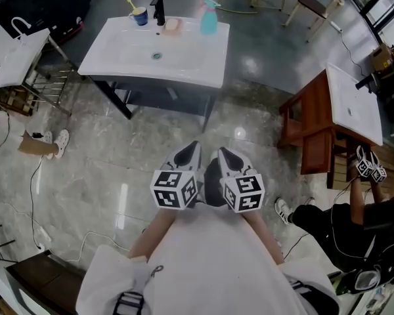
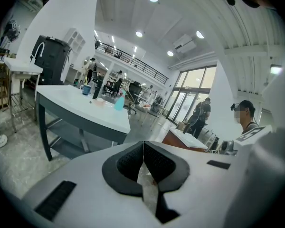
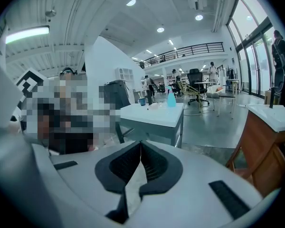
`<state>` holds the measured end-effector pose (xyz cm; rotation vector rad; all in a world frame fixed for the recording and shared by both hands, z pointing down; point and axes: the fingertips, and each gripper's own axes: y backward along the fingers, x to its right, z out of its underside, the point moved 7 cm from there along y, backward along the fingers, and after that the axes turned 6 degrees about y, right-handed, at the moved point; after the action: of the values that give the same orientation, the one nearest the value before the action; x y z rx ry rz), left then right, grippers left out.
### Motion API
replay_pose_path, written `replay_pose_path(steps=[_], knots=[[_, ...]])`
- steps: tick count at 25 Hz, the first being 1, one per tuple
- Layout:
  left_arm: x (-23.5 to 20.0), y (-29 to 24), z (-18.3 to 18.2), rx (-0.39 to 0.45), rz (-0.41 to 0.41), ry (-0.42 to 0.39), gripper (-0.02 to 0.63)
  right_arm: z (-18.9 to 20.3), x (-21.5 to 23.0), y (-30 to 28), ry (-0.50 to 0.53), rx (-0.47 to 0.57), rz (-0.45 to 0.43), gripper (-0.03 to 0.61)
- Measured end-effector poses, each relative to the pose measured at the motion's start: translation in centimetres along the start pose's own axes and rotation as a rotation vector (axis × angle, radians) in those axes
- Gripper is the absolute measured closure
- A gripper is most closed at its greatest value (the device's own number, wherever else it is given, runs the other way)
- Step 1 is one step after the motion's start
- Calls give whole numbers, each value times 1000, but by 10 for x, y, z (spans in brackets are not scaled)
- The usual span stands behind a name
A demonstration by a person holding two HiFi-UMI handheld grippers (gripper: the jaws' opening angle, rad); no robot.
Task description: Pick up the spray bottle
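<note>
My left tongs (image 1: 189,155) and right tongs (image 1: 224,157) are both closed on nothing, close to my body. Nothing is done yet. Open floor (image 1: 249,110) lies ahead, then the counter (image 1: 184,74). The blue spray bottle (image 1: 209,17) stands upright at its far right, right of the faucet (image 1: 158,10), unobstructed.

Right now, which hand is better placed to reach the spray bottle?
Right gripper, narrowly: the spray bottle stands near the sink's right end, faucet on its left. Left gripper equally far.
</note>
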<state>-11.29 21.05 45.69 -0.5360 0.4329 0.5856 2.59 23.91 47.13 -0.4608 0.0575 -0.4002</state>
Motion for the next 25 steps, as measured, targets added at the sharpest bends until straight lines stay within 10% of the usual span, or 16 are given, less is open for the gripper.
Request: replay_pose_path(steps=[25], knots=[[-11, -46, -26, 24, -53, 3, 588, -31, 39, -47, 32, 36, -52, 551]])
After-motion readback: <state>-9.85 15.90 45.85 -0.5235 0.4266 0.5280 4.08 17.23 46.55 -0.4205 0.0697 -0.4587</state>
